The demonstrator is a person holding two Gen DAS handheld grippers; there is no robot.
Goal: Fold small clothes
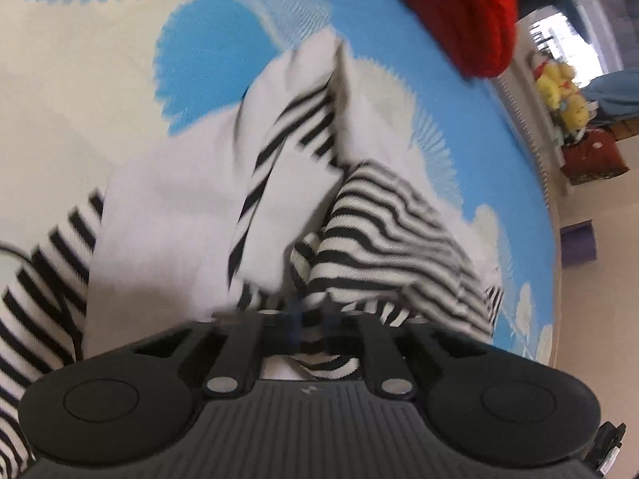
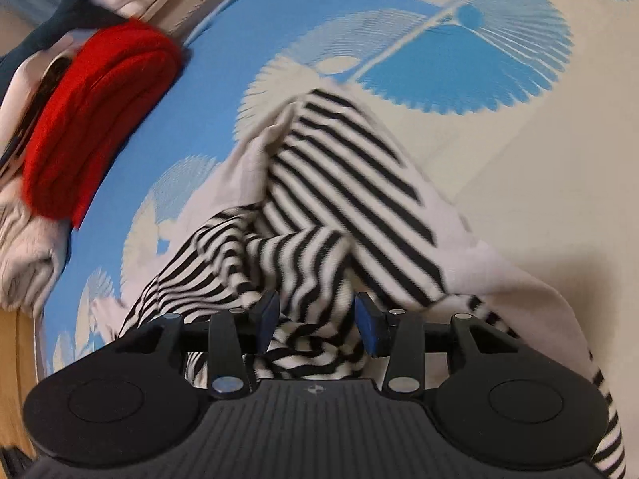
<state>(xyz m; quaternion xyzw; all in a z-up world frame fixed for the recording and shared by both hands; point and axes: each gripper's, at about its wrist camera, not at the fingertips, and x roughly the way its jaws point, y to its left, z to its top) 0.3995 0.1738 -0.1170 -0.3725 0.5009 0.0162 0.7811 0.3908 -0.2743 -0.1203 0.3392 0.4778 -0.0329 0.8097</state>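
Note:
A black-and-white striped garment with plain white panels [image 1: 179,219] lies crumpled on the blue and cream patterned sheet [image 1: 80,99]. My left gripper [image 1: 309,319] is shut, its blurred tips pinching a fold of striped cloth at the near edge. In the right wrist view the same garment [image 2: 339,183] is bunched in a ridge running away from me. My right gripper [image 2: 317,319] stands open over it. Its blue pads [image 2: 266,315] are apart, with loose striped cloth lying between them and not pressed.
A folded red knit [image 1: 471,12] [image 2: 88,127] sits at the far edge of the sheet, on top of pale folded clothes [image 2: 28,255]. Beyond the bed edge are a yellow plush toy [image 1: 559,92], a red box [image 1: 595,155] and a purple box [image 1: 579,243] on the floor.

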